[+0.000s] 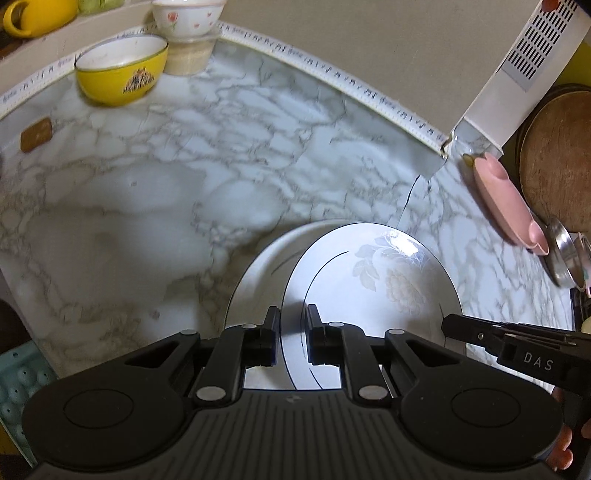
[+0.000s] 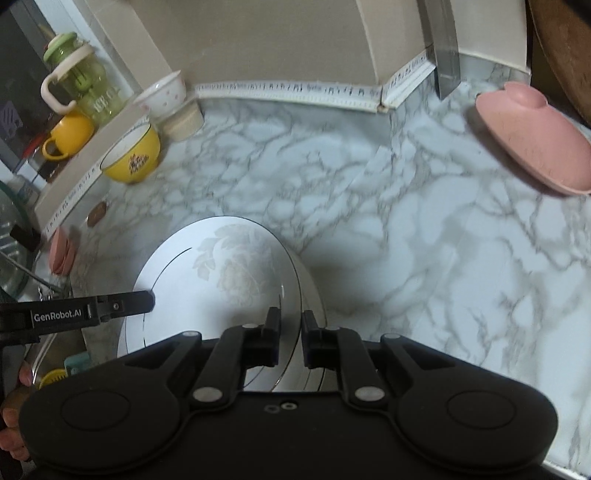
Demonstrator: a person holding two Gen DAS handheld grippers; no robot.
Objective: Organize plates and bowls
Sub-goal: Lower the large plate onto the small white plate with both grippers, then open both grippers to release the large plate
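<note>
I carry the stacked plates (image 1: 369, 280) low over the tabletop (image 1: 147, 206), my left fingers (image 1: 271, 332) and right fingers (image 2: 308, 332) pinching opposite rims, yellow bowl (image 1: 122, 70) far ahead-left.

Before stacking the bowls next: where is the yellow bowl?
The yellow bowl sits far left on the marble counter, against the back trim, beside the floral bowl.

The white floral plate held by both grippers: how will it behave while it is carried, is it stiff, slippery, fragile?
The white floral plate looks like glazed ceramic, so probably rigid and breakable if dropped. Its glossy surface shows a glare, so it may slip; each pair of fingers pinches only the thin rim. With the left gripper and right gripper on opposite edges, it likely tilts if one loosens.
</note>
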